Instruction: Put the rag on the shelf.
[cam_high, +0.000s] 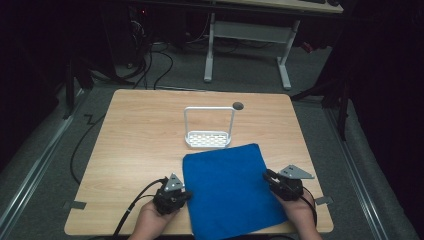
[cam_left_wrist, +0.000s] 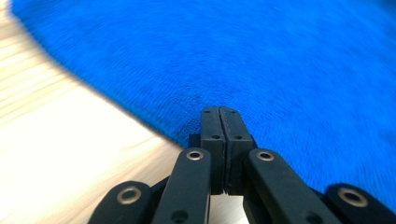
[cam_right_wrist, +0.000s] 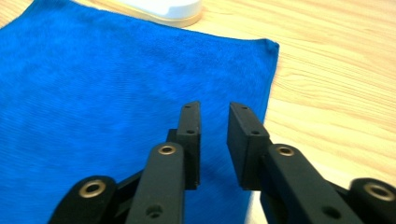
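Observation:
A blue cloth (cam_high: 231, 190) lies flat on the wooden table (cam_high: 140, 140), its near edge hanging over the front. My left gripper (cam_high: 187, 195) sits at the cloth's left edge; in the left gripper view its jaws are pressed together with nothing between them, the tips (cam_left_wrist: 219, 114) over the blue cloth (cam_left_wrist: 261, 60). My right gripper (cam_high: 268, 176) is at the cloth's right edge. In the right gripper view its jaws stand slightly apart (cam_right_wrist: 215, 112) above the cloth (cam_right_wrist: 93, 93), empty.
A white wire-handled rack (cam_high: 208, 134) stands just behind the cloth at mid table; its base (cam_right_wrist: 163, 8) appears in the right gripper view. A dark round hole (cam_high: 238, 106) is near the table's back edge. A desk frame and cables lie on the floor beyond.

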